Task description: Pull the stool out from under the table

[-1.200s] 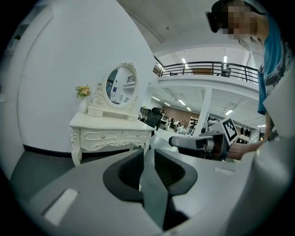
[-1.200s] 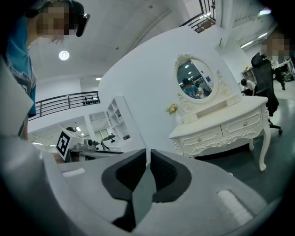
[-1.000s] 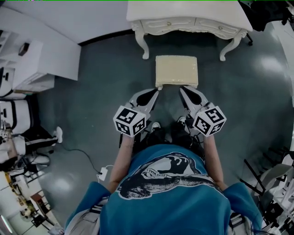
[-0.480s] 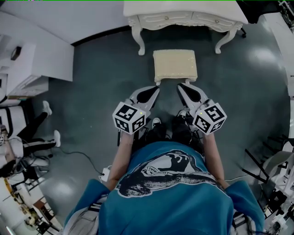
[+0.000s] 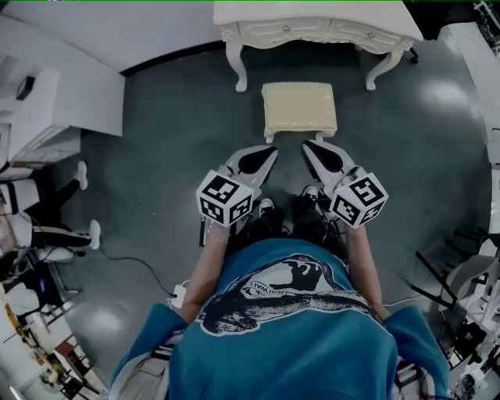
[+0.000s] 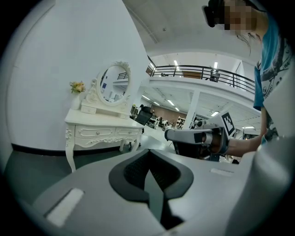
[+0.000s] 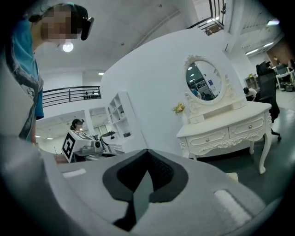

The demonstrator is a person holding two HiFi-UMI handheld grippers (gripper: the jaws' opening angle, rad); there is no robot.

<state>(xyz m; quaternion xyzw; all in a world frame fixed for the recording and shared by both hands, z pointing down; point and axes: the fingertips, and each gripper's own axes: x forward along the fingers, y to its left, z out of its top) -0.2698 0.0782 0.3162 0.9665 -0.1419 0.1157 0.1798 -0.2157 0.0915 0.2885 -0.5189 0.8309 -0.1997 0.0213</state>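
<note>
Head cam: high over the person, aimed steeply down. Table (image 5: 312, 16) sits at the top edge, stool (image 5: 299, 109) just below it, left gripper (image 5: 269, 150) and right gripper (image 5: 310, 148) under that. Left gripper cam: low, near level, looks over its own jaws, table well off at frame left. Right gripper cam: same setup, table at frame right. All three share the table; each gripper cam also catches the other gripper.
</note>
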